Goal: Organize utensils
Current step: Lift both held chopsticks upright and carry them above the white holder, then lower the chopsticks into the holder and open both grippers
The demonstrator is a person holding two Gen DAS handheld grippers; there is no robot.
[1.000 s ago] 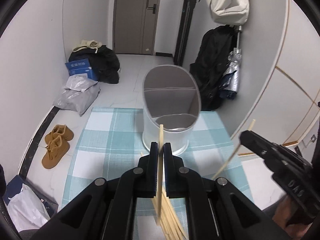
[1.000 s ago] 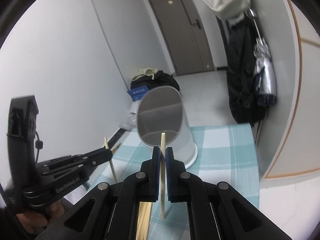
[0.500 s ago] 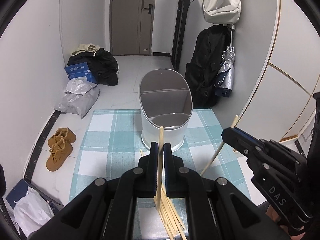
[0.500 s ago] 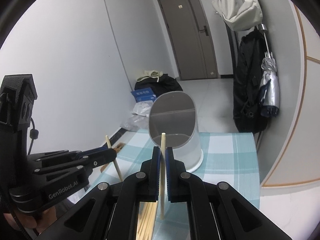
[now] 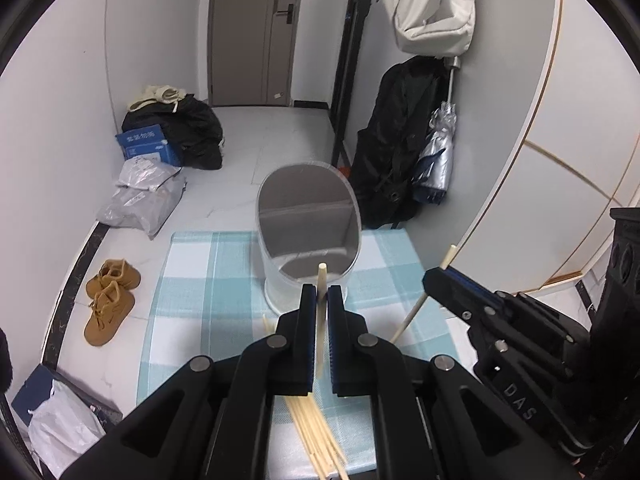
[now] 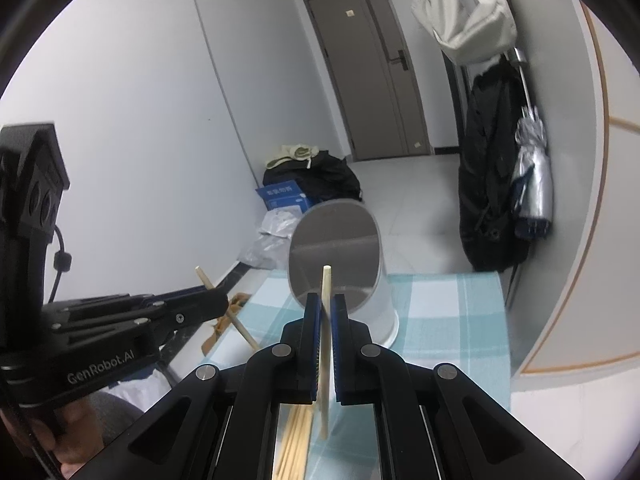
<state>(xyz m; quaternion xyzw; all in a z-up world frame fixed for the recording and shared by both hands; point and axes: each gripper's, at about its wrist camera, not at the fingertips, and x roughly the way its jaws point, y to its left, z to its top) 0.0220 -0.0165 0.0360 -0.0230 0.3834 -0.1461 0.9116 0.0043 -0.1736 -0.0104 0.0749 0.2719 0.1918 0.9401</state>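
Observation:
My left gripper (image 5: 320,294) is shut on a pale wooden chopstick (image 5: 321,280) and holds it upright above the checked cloth (image 5: 192,280). My right gripper (image 6: 326,304) is shut on another chopstick (image 6: 326,344), also upright. Each gripper shows in the other's view: the right one (image 5: 434,276) with its chopstick (image 5: 416,312), the left one (image 6: 218,300) with its chopstick (image 6: 240,326). A white oval holder (image 5: 306,220) (image 6: 336,256) with an inner divider stands ahead of both grippers. A bundle of loose chopsticks (image 5: 316,436) (image 6: 294,440) lies on the cloth below the grippers.
The table's right edge (image 6: 502,340) is close to a white wall panel. On the floor beyond lie brown shoes (image 5: 110,304), grey parcels (image 5: 144,200), a blue box (image 5: 146,148) and black bags (image 5: 396,148). A door (image 5: 256,32) is at the back.
Both grippers have risen and pulled back a little from the holder, each still holding its chopstick. The holder looks smaller and farther; the right gripper has come further into the left view.

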